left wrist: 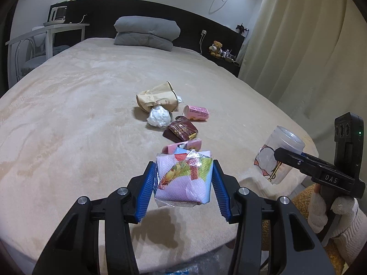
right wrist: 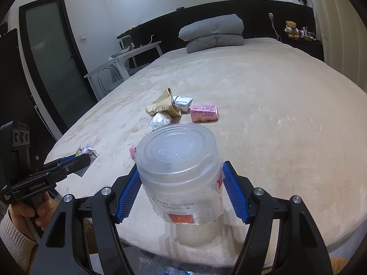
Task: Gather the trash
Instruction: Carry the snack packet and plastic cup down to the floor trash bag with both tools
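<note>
Blue-padded left tongs (left wrist: 183, 183) clamped on pink wrapper (left wrist: 183, 178); right tongs (right wrist: 181, 192) on clear cup (right wrist: 181, 174).

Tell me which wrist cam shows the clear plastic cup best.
Right wrist: the clear plastic cup fills the centre, upside down, gripped by the right tool, its printed label readable. Left wrist shows the cup only small at the right edge, partly hidden by that tool's finger.

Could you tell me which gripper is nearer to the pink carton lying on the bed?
Probably the left gripper; the pink carton lies ahead beyond it, while the right gripper is off to the side.
</note>
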Demonstrator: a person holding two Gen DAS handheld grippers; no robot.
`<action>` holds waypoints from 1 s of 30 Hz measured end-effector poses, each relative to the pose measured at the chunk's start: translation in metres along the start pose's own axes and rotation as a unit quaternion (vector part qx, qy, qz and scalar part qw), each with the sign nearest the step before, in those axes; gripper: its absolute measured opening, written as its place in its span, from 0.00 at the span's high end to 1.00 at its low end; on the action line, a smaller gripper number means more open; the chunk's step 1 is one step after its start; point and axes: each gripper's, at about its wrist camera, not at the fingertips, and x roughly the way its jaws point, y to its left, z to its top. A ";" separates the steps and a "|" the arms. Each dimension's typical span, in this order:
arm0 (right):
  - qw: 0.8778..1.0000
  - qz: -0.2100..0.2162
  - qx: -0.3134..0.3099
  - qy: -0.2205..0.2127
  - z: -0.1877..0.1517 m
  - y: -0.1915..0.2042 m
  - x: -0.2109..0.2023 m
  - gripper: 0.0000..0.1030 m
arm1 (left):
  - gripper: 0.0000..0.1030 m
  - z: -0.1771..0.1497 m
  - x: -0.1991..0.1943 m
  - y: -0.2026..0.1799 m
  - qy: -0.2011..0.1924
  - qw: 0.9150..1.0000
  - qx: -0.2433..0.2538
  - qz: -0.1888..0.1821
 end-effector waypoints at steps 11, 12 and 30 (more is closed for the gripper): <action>1.000 0.005 0.020 -0.008 -0.047 0.009 -0.053 0.33 | 0.54 -0.048 -0.039 -0.028 -0.007 1.000 -0.008 -0.015; 1.000 0.008 0.021 -0.008 -0.052 0.010 -0.058 0.33 | 0.54 -0.053 -0.042 -0.031 -0.006 1.000 -0.007 -0.016; 0.995 0.041 0.033 0.082 -0.118 0.041 -0.065 0.33 | 0.54 -0.122 -0.041 -0.085 0.070 0.996 0.019 -0.049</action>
